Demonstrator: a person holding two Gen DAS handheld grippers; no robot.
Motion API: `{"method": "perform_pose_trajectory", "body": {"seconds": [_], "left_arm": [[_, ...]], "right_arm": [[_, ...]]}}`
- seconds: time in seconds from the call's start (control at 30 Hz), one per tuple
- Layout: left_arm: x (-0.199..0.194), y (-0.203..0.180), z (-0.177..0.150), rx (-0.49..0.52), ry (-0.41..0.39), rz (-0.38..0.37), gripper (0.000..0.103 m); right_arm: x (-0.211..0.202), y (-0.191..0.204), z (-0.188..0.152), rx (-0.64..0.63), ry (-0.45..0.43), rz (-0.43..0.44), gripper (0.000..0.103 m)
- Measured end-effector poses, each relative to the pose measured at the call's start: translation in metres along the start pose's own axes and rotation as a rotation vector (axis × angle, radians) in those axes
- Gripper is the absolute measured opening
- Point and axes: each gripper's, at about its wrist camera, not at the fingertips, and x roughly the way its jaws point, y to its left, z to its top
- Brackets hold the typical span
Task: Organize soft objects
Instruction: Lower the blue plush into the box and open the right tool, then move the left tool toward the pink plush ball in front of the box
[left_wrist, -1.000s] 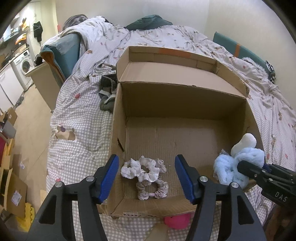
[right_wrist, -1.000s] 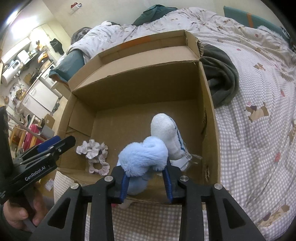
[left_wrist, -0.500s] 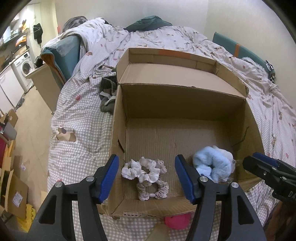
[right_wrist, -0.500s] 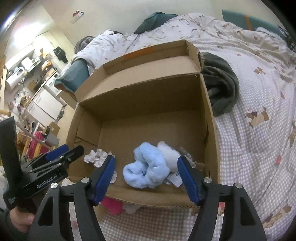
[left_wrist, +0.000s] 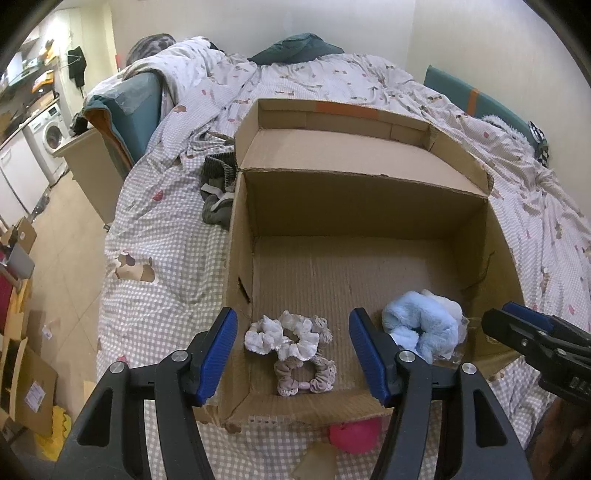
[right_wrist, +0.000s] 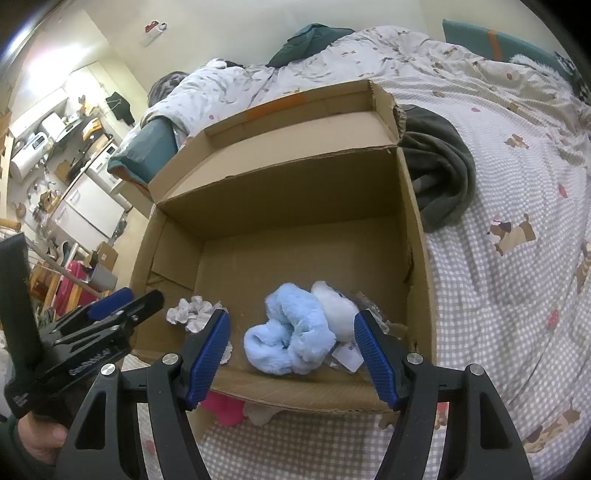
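The right gripper (right_wrist: 291, 350) fills the bottom of the right wrist view with its 2 blue-padded fingers (right_wrist: 208, 356) spread wide apart, gripping nothing. The left gripper (left_wrist: 290, 350) sits the same way at the bottom of the left wrist view, jaws parted and empty, framing the lower middle of that frame.

The bed (left_wrist: 155, 236), covered in a checked sheet printed with dogs, takes up most of both views. On it stands the open cardboard box (left_wrist: 369, 199), its flaps folded outward, spreading across the centre of each frame. A dark grey garment (right_wrist: 439, 166) lies crumpled against the box's outer wall at the right of centre in the right wrist view.

Inside the box, by its near wall, a fluffy light-blue scrunchie (right_wrist: 291, 332) lies between the right gripper's fingers in that view, touching a white fluffy scrunchie (right_wrist: 334, 304) just behind it, with a paper tag (right_wrist: 349, 352) at its lower right. In the lower middle of the left wrist view, a white satin scrunchie (left_wrist: 286, 334) overlaps a beige scrunchie (left_wrist: 304, 373) on the box floor, well apart from the blue one. A pink soft item (left_wrist: 352, 435) pokes out below the box's front edge.
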Motion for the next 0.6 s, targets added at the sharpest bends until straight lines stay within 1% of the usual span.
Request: {"method": "perform_pose_trajectory", "body": {"seconds": [0.13, 0.3, 0.37, 0.43, 0.5, 0.6], "left_arm": [[-0.010, 0.003, -0.003, 0.018, -0.014, 0.019, 0.060], [-0.026, 0.015, -0.006, -0.011, -0.040, 0.028, 0.061], [-0.028, 0.017, -0.009, -0.008, -0.033, 0.027, 0.062], [-0.029, 0.019, -0.011, -0.001, -0.027, 0.042, 0.062], [-0.032, 0.022, -0.014, -0.014, -0.029, 0.056, 0.062], [-0.039, 0.028, -0.019, -0.047, -0.034, 0.051, 0.062]], "right_arm": [[-0.004, -0.002, -0.002, 0.003, -0.007, -0.008, 0.074], [-0.011, -0.004, -0.004, -0.003, -0.019, -0.021, 0.074], [-0.015, -0.002, -0.006, -0.015, -0.022, -0.032, 0.074], [-0.020, 0.000, -0.009, -0.030, -0.026, -0.041, 0.074], [-0.025, 0.002, -0.012, -0.046, -0.030, -0.049, 0.074], [-0.034, 0.006, -0.019, -0.056, -0.044, -0.050, 0.074]]}}
